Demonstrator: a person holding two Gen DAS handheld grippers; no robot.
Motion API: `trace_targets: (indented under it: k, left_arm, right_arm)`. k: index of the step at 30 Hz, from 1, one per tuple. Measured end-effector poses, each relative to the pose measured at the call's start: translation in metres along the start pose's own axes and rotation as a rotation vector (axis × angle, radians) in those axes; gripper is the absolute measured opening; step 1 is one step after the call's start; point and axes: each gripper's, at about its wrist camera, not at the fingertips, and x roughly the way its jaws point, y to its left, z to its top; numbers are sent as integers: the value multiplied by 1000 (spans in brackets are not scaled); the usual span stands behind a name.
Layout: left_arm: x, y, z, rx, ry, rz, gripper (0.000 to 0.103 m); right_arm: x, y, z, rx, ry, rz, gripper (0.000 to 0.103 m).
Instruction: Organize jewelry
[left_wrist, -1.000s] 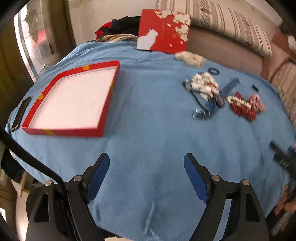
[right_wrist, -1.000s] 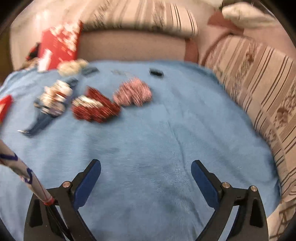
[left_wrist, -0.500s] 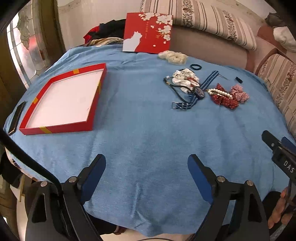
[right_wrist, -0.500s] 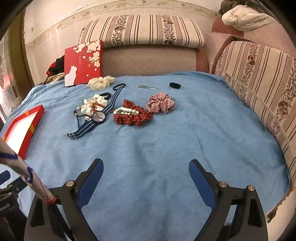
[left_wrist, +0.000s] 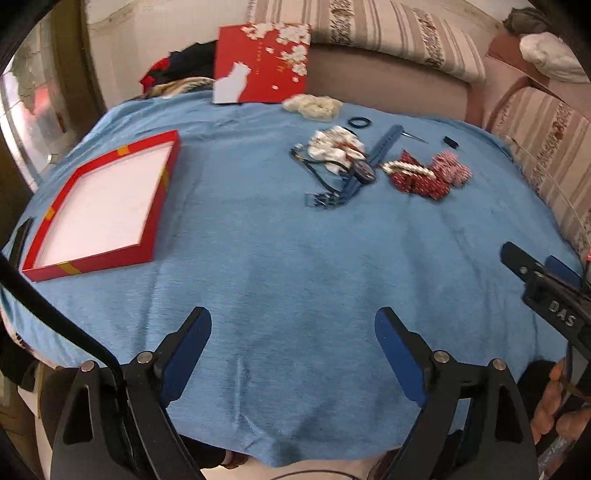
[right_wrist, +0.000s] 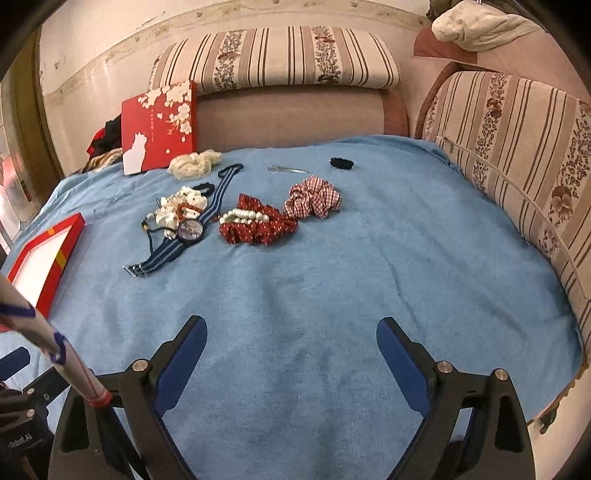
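A: Left side first. What is lying there?

B: The red tray (left_wrist: 99, 206) with the white floor is sitting flat on the blue cloth (left_wrist: 280, 266) that is covering the table, far left, nothing inside it. Behind it the red lid (right_wrist: 159, 129) with the white blossoms and cat is leaning upright against the sofa back.

A: And your left claw (left_wrist: 291, 332)?

B: I am holding it over bare cloth at the near edge, its jaws wide apart and gripping nothing. They have just been opening a little further, with only cloth between them.

A: Middle of the table?

B: The jewelry is lying in a loose cluster, well apart from the tray. A cream scrunchie (right_wrist: 194, 164) is sitting just beside the lid. Nearer, a white floral scrunchie (right_wrist: 181, 208) is touching the blue striped watch (right_wrist: 190, 230), whose strap is stretching diagonally. Just right of that, a pearl bracelet (right_wrist: 243, 216) is resting on a red dotted scrunchie (right_wrist: 258, 227), with a red checked scrunchie (right_wrist: 314, 199) beside it. A silver hair clip (right_wrist: 288, 170) and a black hair tie (right_wrist: 341, 162) are lying farther back.

A: Right claw (right_wrist: 291, 336)?

B: I am hovering it over bare cloth too, jaws spread wide, empty.
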Motion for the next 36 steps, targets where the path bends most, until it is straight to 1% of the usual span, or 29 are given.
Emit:
trace_targets:
  k: [5,14,36]
  left_arm:
    - [1,-6,-2,15,18,-37,89]
    - [5,-12,-3,37,32,-22,89]
    - [-13,-15,-3,50,-23,-36,89]
  right_arm:
    - [5,1,-4,-5,25,4,95]
    - [7,3,-6,-13,43,8,94]
    - [-9,13,-7,-36,21,10,93]
